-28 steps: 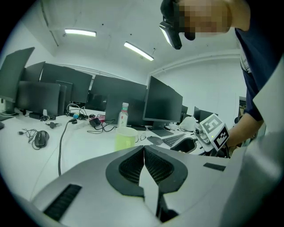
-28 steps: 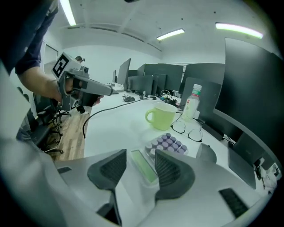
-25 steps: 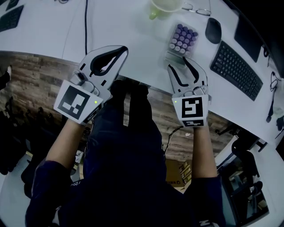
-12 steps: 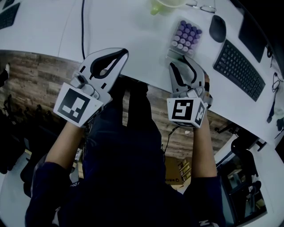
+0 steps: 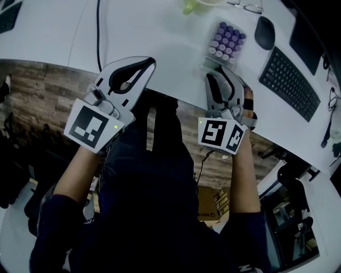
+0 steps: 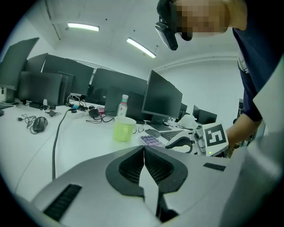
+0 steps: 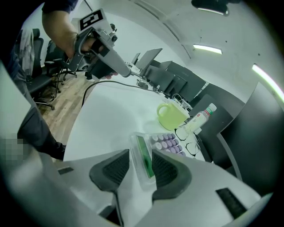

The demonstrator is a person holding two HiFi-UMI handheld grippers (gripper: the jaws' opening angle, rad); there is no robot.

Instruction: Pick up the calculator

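The calculator (image 5: 227,40), clear-cased with purple round keys and a green display, lies on the white desk (image 5: 160,32). My right gripper (image 5: 220,75) points down at its near end. In the right gripper view the display end of the calculator (image 7: 143,155) lies between the two dark pads of the right gripper (image 7: 141,165). The jaws are closing. The right pad is at the case's edge, and a gap still shows on the left side. My left gripper (image 5: 151,62) hovers over the desk's front edge, shut and empty, its pads meeting in the left gripper view (image 6: 144,150).
A green mug (image 7: 171,116) and a bottle (image 7: 200,117) stand beyond the calculator, with glasses (image 5: 251,7) beside them. A mouse (image 5: 265,33) and a black keyboard (image 5: 290,82) lie to the right. A black cable (image 5: 98,32) crosses the desk at the left.
The right gripper has rolled on its wrist and its jaws have narrowed around the calculator's near end. The left gripper has stayed still.
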